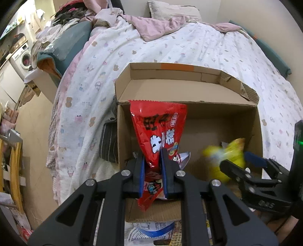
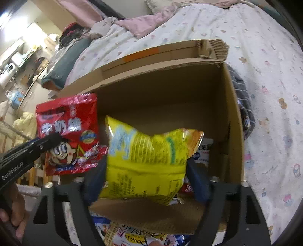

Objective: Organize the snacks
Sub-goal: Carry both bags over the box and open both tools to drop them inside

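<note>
Box (image 1: 189,90): sat open on the bed (image 1: 189,47).
Two snack bags (image 2: 147,157): side by side over the box's near edge.
Pillow (image 1: 170,9): behind the box.

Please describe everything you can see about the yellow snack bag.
The yellow snack bag is a puffy, glossy foil-like packet with blue and green print and an orange tint at one crimped end. It lies crosswise between the wide jaws of the right gripper, over the open cardboard box. It looks blurred, and whether the pads still touch it cannot be told. Other packets lie below it in the box.
</note>
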